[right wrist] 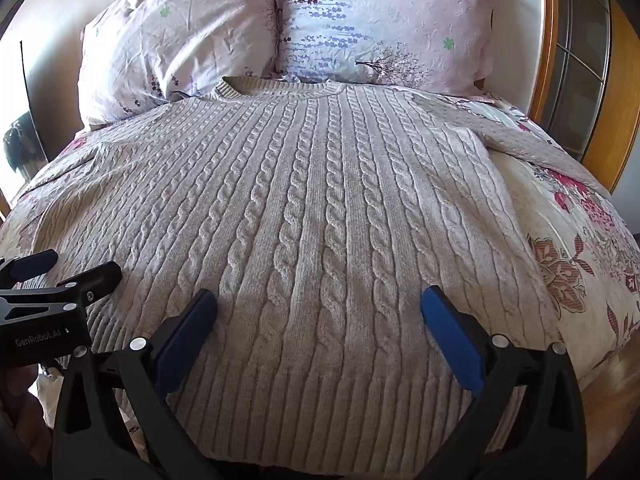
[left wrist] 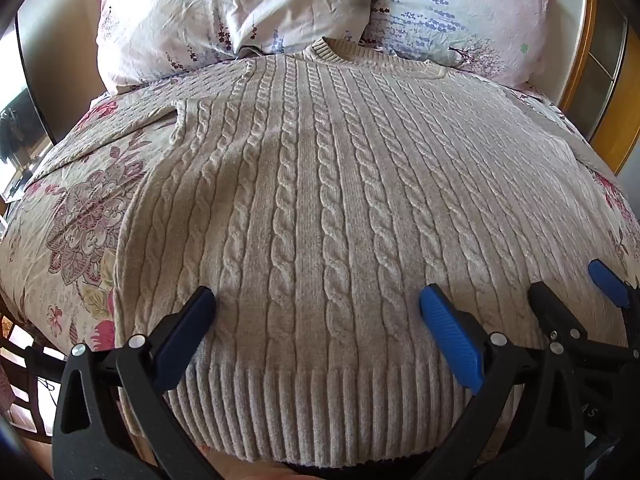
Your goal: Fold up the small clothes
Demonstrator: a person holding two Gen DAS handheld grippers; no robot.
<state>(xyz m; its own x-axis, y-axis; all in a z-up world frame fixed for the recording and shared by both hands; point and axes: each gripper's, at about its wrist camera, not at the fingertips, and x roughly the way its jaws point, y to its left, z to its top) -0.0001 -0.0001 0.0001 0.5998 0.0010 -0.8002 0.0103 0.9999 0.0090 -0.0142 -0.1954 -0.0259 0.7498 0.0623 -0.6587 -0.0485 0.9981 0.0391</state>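
Observation:
A beige cable-knit sweater (left wrist: 312, 200) lies flat on the bed, collar toward the pillows, ribbed hem nearest me. It also fills the right wrist view (right wrist: 312, 208). My left gripper (left wrist: 318, 300) is open and empty, hovering over the hem's left part. My right gripper (right wrist: 320, 304) is open and empty over the hem's right part. The right gripper also shows at the right edge of the left wrist view (left wrist: 572, 280). The left gripper shows at the left edge of the right wrist view (right wrist: 76, 266). One sleeve (right wrist: 540, 140) lies spread to the right.
The bed has a floral cover (left wrist: 80, 216) (right wrist: 580, 248). Two floral pillows (left wrist: 224, 12) (right wrist: 380, 20) lean at the head. A wooden-framed door (right wrist: 576, 60) stands at the right. A wall and window are at the left.

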